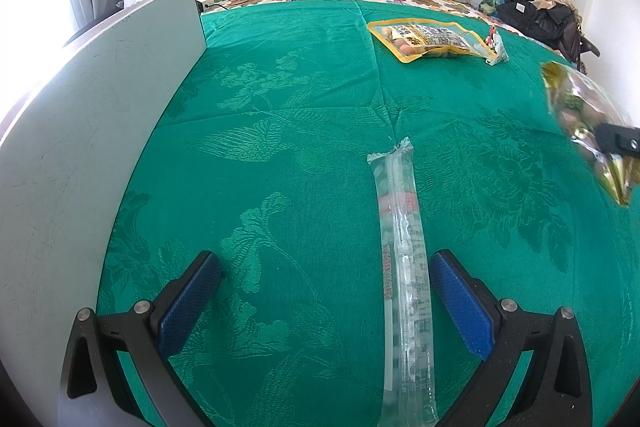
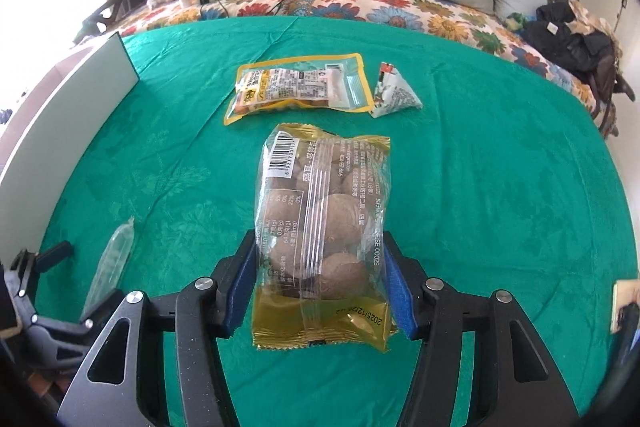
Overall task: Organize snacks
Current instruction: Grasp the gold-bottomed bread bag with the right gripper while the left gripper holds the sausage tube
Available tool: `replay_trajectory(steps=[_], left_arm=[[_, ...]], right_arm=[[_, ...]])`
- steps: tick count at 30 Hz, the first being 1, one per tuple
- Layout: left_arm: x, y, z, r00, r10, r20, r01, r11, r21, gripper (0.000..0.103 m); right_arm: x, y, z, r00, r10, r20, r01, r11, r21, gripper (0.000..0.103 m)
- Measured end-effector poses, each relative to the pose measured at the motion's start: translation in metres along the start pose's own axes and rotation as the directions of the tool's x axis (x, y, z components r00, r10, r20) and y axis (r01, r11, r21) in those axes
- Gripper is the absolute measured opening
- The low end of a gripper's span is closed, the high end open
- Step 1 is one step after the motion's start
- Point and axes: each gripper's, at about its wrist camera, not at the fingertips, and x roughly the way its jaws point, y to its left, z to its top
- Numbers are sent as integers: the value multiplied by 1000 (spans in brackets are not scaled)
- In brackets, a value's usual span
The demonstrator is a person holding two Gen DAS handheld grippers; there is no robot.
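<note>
The right gripper (image 2: pixel 320 287) had its blue pads (image 2: pixel 240 291) pressed against both sides of a clear bag of round brown snacks (image 2: pixel 322 227), gold-trimmed at each end, and carried it clear of the green cloth (image 2: pixel 500 167). Taking that bag as the landmark: beyond it lay a flat yellow-edged pouch (image 2: pixel 298 87) on the cloth, and just beside the pouch, to its right, a small triangular packet (image 2: pixel 394 93). To the bag's left, nearer the white board (image 2: pixel 64 115), lay a long clear sleeve pack (image 1: pixel 404 267), and over it stood the left gripper (image 1: pixel 328 303), jaws wide, holding nothing; the sleeve sat between the fingers, close to the right-hand pad (image 1: pixel 460 303), whether touching I could not say.

The bag looked light, soft and crinkly, its film likely slippery, with loose lumps inside that would shift. The grip low on its body, around the lumps, seemed to me the sensible place; a seam alone might slide out. The sleeve looked limp and would probably sag if taken at one end, so its middle seemed the better hold.
</note>
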Motion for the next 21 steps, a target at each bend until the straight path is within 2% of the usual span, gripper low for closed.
replay_trajectory(steps=[3,5,6,7,10,11,14,21], left_arm=[[0,0,0,1000,0,0,0,1000,0,103],[0,0,0,1000,0,0,0,1000,0,103],[0,0,0,1000,1,0,-1,1000,0,103],[0,0,0,1000,1,0,-1,1000,1,103],[-1,0,1,1000,2,1,-2,1000,0,103],[-1,0,1,1000,2,1,-2,1000,0,103],[-1,0,1,1000,1,1,-1,1000,-1,103],[-1,0,1,1000,1,1,-1,1000,-2,103]], right_arm=[[-30,-14,-49,1000,-10,28,9,1000,28,61],[-34,-19,-81,999,-36,26,35,999,36,61],[-30,-21,-92,999,-45,19,45,998,43,63],[-28,-24,-101,999,-37,29,36,998,48,69],[-13,-26,-110,999,-50,-2,50,998,46,76],[-12,-24,-111,998,-67,22,66,997,34,81],[-11,-25,-112,996,-70,50,67,996,52,86],[-11,-26,-113,996,-74,54,71,996,56,87]])
